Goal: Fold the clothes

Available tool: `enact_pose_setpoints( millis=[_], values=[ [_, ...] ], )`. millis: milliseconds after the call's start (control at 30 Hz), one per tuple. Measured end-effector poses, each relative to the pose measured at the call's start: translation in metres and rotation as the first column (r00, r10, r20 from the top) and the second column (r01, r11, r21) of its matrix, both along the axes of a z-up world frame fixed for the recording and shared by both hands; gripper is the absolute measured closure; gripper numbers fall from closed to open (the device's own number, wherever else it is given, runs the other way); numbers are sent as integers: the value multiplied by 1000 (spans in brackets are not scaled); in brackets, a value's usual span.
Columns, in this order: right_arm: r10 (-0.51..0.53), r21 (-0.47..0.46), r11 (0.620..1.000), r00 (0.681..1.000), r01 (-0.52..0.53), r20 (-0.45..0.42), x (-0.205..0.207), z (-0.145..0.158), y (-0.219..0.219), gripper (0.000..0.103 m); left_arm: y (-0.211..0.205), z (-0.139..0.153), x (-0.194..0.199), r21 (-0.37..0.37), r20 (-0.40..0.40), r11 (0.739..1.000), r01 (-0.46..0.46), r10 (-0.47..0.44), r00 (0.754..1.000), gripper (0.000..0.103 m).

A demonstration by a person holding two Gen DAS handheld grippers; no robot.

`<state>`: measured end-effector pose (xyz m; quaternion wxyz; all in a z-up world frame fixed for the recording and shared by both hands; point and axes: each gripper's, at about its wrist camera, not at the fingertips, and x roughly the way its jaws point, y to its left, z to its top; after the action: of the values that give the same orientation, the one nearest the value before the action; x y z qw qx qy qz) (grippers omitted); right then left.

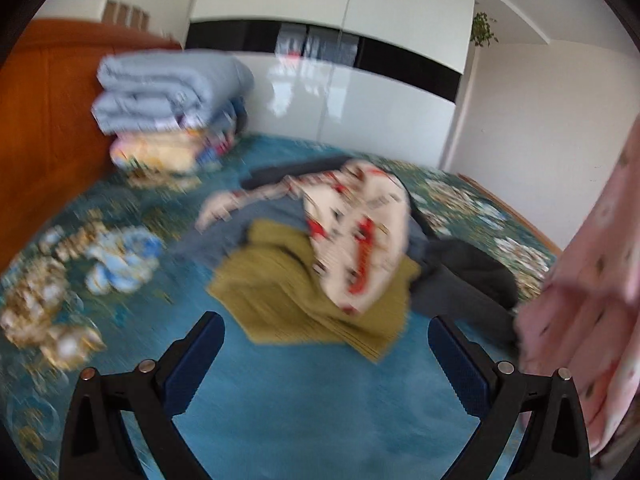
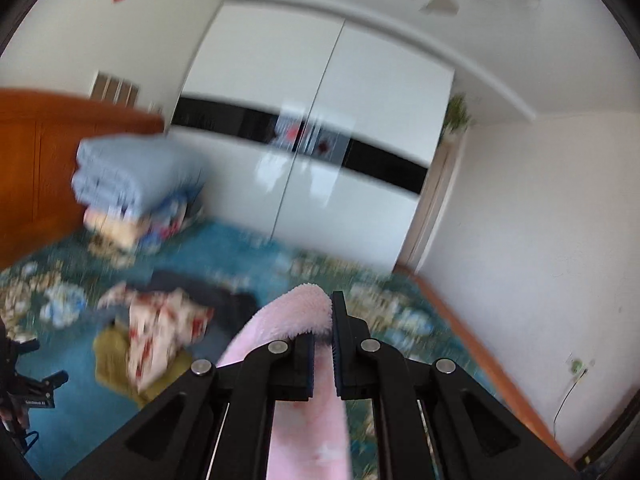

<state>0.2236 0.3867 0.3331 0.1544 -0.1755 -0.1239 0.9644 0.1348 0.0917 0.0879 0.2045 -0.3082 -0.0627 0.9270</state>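
Observation:
A pink garment [image 2: 292,320] is pinched between the pads of my right gripper [image 2: 322,332], which is shut on it; the cloth hangs down below the fingers. In the left wrist view the same pink garment [image 1: 588,320] hangs at the right edge. My left gripper [image 1: 326,348] is open over the teal bedspread [image 1: 300,412], with nothing between its fingers. Ahead of it lies a heap of clothes: an olive garment [image 1: 288,300], a white one with red print [image 1: 360,232], and dark pieces [image 1: 468,276]. Both views are motion-blurred.
A stack of folded blue and patterned bedding [image 1: 168,96] sits at the bed's far left, against an orange wooden headboard [image 1: 44,112]. A white wardrobe [image 1: 340,92] stands behind the bed. The left gripper's black frame [image 2: 28,392] shows at the right view's left edge.

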Motion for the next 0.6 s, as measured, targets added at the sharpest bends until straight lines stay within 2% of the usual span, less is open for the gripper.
enact_pose_setpoints(
  millis=[67,167,300,333,400,467,533,600],
  values=[
    [-18,-60,998,1000,18,8,-17,-16,13,96,10,-8,16,26,20,999,23,-24,1000,0],
    [-53,-149,988,994,38,-98,-9,-1,40,96,22,-19,42,13,27,999,48,-48,998,0],
    [-113,-196,979,954,58,-278,38,26,75,96,33,-24,63,-33,21,998,50,-50,999,0],
    [-119,-194,979,951,64,-285,47,23,82,96,36,-26,66,-37,27,998,52,-51,998,0],
    [-112,-196,979,962,63,-249,62,5,96,96,42,-31,68,-23,58,998,62,-60,997,0],
    [-79,-211,976,986,46,-149,73,-36,106,96,48,-37,68,5,102,997,73,-73,992,0],
    [-12,-233,972,1000,11,-4,83,-97,110,96,57,-47,67,21,159,997,78,-81,984,0],
    [50,-257,966,991,-17,124,99,-164,107,96,66,-56,70,11,187,996,84,-85,979,0]
  ],
)
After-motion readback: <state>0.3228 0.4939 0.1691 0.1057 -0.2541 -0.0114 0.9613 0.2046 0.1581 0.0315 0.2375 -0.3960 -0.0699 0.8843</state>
